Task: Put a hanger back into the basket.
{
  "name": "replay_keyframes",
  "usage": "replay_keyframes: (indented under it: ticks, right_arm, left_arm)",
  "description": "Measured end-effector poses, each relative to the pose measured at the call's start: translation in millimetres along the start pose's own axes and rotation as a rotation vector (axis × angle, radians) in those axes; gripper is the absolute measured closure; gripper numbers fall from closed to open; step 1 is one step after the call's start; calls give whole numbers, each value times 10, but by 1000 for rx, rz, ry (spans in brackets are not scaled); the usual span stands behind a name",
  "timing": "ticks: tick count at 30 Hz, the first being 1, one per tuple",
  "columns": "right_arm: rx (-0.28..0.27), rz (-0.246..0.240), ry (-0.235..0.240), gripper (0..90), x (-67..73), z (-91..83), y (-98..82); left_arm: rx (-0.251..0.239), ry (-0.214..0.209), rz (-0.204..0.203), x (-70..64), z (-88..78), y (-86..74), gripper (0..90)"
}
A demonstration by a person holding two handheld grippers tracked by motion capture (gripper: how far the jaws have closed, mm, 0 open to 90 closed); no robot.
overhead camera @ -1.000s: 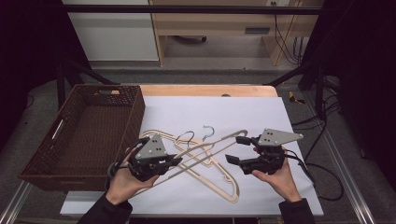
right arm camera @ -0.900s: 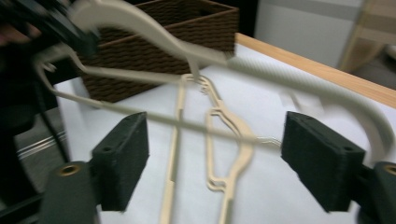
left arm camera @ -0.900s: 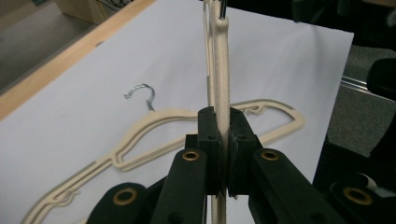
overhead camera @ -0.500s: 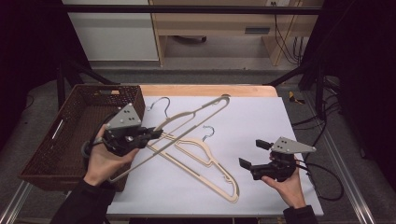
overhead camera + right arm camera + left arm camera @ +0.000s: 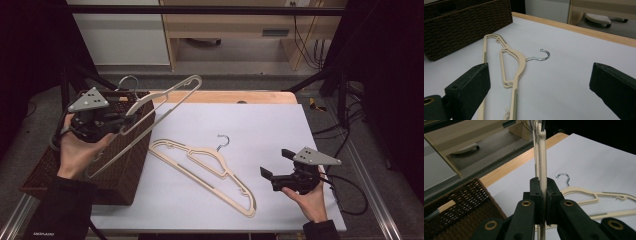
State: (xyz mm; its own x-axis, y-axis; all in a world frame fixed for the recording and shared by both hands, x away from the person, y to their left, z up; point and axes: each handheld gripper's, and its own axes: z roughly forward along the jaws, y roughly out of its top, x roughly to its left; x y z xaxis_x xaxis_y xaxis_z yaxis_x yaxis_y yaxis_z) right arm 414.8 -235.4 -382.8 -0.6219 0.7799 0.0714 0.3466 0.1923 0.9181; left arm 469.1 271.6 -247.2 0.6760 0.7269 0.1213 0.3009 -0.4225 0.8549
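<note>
held hanger (image 5: 150, 107): beige, metal hook, lifted and tilted above the wicker basket (image 5: 125, 165), clamped in jaws
second hanger (image 5: 210, 172): beige, flat on white tabletop (image 5: 280, 125), hook pointing away

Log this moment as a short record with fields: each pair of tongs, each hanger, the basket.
left tongs: shut on the lifted hanger, raised above the basket
lifted hanger: beige, off the table, tilted, metal hook toward the far side
right tongs: open, nothing between the jaws, low over the white sheet
flat hanger: beige, lying on the white sheet, hook pointing away from the person, untouched
basket: dark wicker, at the table's left edge
white sheet: covers the wooden table top
</note>
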Motion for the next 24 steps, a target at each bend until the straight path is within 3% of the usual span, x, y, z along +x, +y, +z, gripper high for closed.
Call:
replay_keyframes:
  ticks: [13, 24]
  right_arm:
    - [17, 4, -3, 36, -10, 28, -15]
    - [30, 3, 0, 35, -12, 51, -28]
  left_arm:
    - [39, 56, -19, 586, -65, -362, 862]
    - [58, 100, -76, 882, -184, -667, 862]
